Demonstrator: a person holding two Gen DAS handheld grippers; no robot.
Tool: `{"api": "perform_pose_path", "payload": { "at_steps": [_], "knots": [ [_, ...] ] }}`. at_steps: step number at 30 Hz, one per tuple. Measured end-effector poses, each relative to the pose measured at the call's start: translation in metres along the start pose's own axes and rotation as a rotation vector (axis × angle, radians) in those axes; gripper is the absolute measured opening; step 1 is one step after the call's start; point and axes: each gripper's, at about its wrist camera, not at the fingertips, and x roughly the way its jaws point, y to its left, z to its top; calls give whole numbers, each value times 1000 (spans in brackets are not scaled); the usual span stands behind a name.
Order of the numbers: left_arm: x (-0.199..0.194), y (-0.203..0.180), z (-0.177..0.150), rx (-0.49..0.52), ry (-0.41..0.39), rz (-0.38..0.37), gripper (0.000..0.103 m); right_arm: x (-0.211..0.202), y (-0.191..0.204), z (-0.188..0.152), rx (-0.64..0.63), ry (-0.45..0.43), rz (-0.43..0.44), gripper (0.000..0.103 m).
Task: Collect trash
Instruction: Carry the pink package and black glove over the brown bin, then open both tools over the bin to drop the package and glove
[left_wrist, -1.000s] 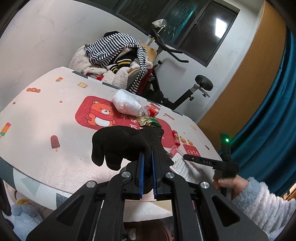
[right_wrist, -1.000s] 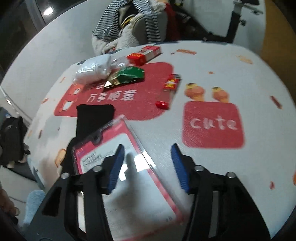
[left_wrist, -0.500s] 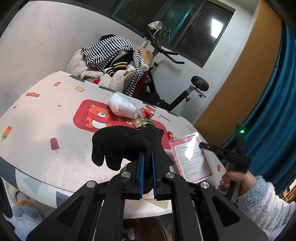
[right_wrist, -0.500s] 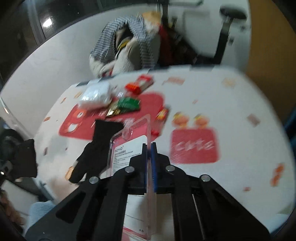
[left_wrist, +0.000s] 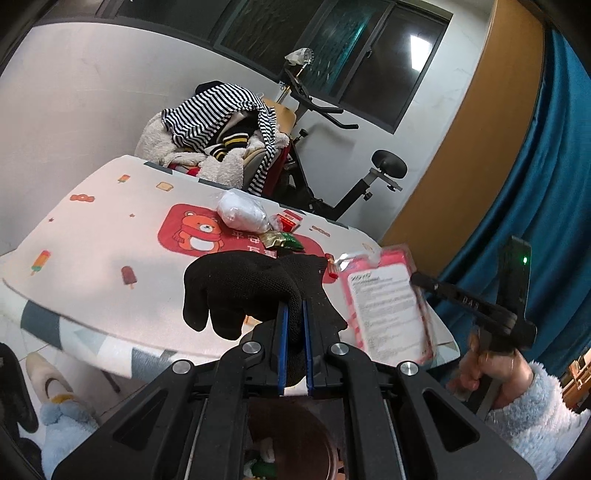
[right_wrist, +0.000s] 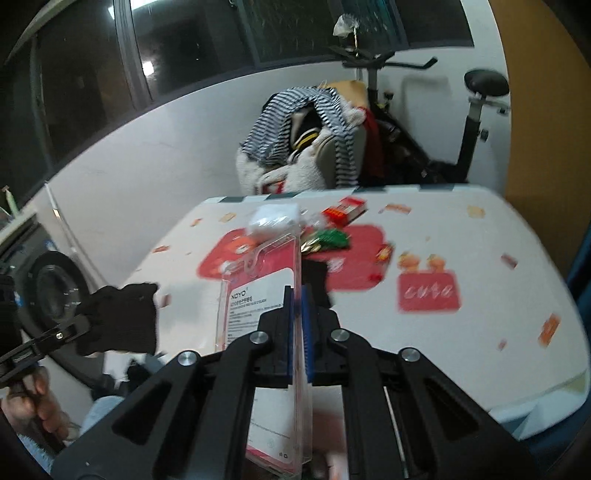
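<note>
The left gripper (left_wrist: 293, 325) pinches a black glove (left_wrist: 251, 291) and the right gripper (right_wrist: 295, 306) clamps a clear blister pack (right_wrist: 266, 295) edgewise, both lifted off the bench (left_wrist: 92, 266), likely for dropping into the brown bin (left_wrist: 295, 435) below, while wrappers remain on the bench.

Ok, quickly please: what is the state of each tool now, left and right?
Left tool: closed, holding the black glove.
Right tool: closed, holding the plastic package.

A bag (left_wrist: 242, 211) lies on the table (left_wrist: 96, 258) (a wrapper (left_wrist: 282, 240) just right of it).
</note>
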Motion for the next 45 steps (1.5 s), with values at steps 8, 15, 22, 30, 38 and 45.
{"api": "perform_pose_path", "payload": {
  "at_steps": [8,15,22,30,38,45],
  "knots": [
    [-31,8,-15,-26,-7,20,7,1,41,-40,-3,101,66,8],
    [-24,9,-17,-35,13,15,8,23,58,-62,-7,194,120,12],
    [-11,14,-22,-48,51,-1,8,29,54,-65,32,214,94,63],
    [6,10,-35,-1,121,-22,8,16,38,-50,35,129,42,96],
    [21,-3,-46,71,189,-32,8,10,28,-40,15,111,10,97],
    [32,-10,-53,76,243,-51,8,11,24,-43,13,118,-2,97]
  ]
}}
